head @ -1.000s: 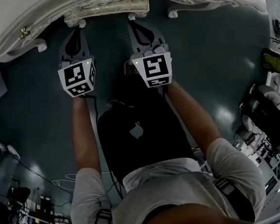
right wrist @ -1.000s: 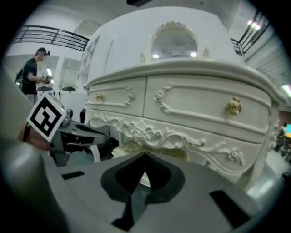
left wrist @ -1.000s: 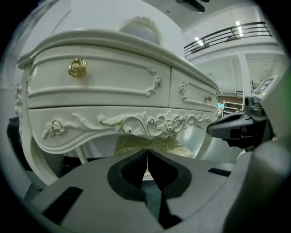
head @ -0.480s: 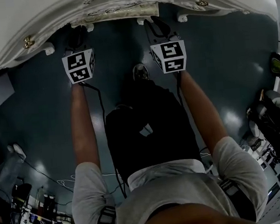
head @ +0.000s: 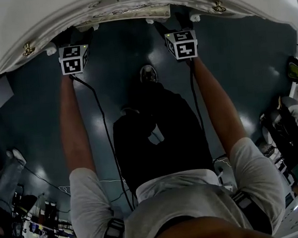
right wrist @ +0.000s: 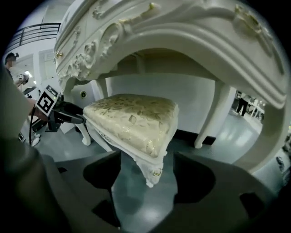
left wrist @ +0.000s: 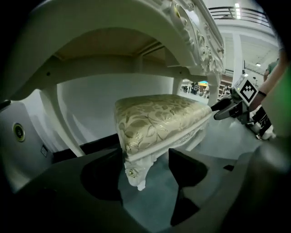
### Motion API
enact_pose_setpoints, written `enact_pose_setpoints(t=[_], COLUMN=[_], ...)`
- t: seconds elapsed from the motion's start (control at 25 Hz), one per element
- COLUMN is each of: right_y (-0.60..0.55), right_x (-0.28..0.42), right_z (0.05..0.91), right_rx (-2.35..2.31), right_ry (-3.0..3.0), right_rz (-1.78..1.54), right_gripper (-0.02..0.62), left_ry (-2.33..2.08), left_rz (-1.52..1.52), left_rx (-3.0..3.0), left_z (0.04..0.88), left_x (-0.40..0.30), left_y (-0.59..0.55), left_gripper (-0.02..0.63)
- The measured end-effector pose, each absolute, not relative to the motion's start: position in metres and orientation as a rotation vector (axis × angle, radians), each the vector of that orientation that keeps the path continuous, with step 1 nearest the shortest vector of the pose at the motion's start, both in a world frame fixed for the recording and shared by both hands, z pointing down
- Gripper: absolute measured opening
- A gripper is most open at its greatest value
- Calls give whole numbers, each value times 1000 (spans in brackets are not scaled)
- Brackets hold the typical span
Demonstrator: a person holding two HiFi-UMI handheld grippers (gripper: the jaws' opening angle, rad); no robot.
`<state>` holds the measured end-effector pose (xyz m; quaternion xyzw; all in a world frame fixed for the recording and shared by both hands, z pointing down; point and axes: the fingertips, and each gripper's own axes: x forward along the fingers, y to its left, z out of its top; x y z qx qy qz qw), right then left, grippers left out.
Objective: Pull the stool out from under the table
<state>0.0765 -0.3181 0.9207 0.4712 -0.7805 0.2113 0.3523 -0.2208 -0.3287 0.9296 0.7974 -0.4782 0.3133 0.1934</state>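
Stool [left wrist: 159,118]: pale gold leaf-patterned seat on a white frame. Table [right wrist: 182,32] white with gold knobs [head: 27,47]. Floor [head: 238,72] dark teal. Marker cubes [head: 74,59] black-and-white squares.

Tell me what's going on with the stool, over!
Left gripper, right gripper: jaws have just been opening, a stool corner between each pair, not gripped. Stool under the table. Nothing seen blocking it.
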Motion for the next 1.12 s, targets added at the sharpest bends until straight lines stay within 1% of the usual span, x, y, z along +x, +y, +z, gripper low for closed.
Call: enact_pose_setpoints(t=[0.16,0.28,0.36,0.52,0.68,0.84,1.0,1.12], right_y=[-327,-326,-331,-332,-322,-321,-309,-298], right_x=[81,66,57,55,56,54,56,54], right_z=[930,937,937,931,932,931,929,929], right_rx=[1208,1178,1200,1243,1155,1142,1131,1096], right_ry=[-1994,-1995,-1989,-1987,-1980,-1949,-1944,-1952], right_rz=[607,611,629,757,738,763,785,779], right_gripper=[351,350,373,380,382,394,394,394], left_ry=[-1319,-1317,-1350,-1361,-1331,-1329,-1318,-1338], left_rz=[828,850,834,798,745,736,659,656], left_rx=[2177,2121,2084,2022,1986,1926,1895,1888], left_z=[936,945,948,945,943,941,936,935], left_x=[-217,-221,-221,-219,-218,-218,-215,-217], left_y=[-332,-332,-339,-337,-323,-312,-295,-287], left_gripper=[304,304,304,302,302,304,302,302])
